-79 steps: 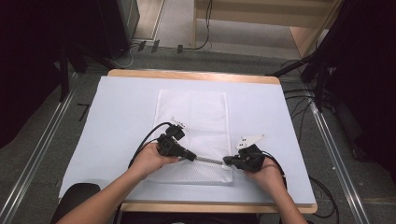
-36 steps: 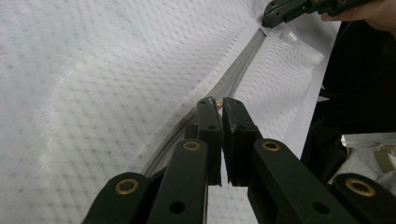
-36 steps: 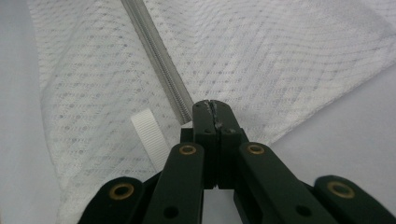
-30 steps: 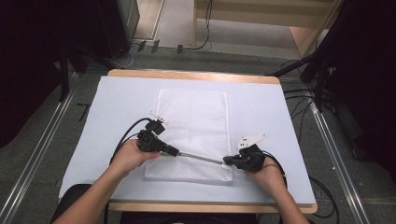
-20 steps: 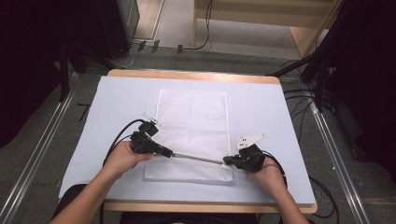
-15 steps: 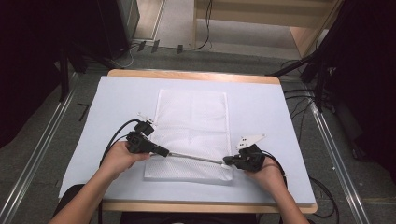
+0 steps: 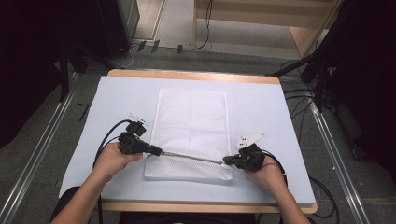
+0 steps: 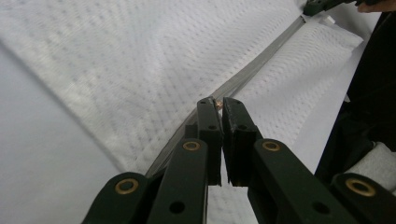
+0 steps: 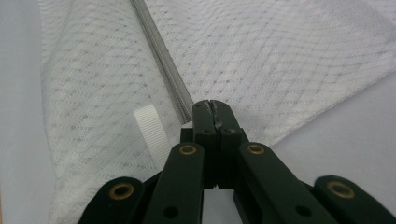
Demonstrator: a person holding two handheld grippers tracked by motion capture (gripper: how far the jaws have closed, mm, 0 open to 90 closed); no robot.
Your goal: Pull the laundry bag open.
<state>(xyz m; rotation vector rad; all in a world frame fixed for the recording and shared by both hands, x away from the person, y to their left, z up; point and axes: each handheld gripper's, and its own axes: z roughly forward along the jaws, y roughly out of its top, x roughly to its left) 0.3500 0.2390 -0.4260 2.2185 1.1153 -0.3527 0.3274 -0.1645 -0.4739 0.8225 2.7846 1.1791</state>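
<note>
In the left gripper view, a small coppery zipper pull [image 8: 217, 105] is being pinched between the tips of the left gripper [image 8: 215, 103], whose jaws are standing almost together with only a thin gap further down. In the high view the left gripper [image 7: 158, 151] is being held at the left edge of a white mesh bag [image 7: 192, 119], near its front corner.

In the right gripper view, the jaws of the right gripper [image 9: 215, 106] are being pressed tight together on the end of the grey zipper [image 9: 161, 51], where the bag's fabric is being gathered into the tips. A short white ribbed loop [image 9: 152, 135] is lying on the mesh just beside those jaws. In the high view the right gripper [image 7: 227, 162] is being held at the bag's front right corner.

Between the two grippers the zipper [image 7: 192, 157] is being kept taut as a straight grey line across the near end of the bag. The bag itself is lying flat, lengthwise away from the person, in the middle of a pale sheet [image 7: 261, 112] covering the wooden table [image 7: 191, 75]. Both forearms are being rested at the table's near edge, with black cables [image 7: 108, 136] trailing from the grippers.
</note>
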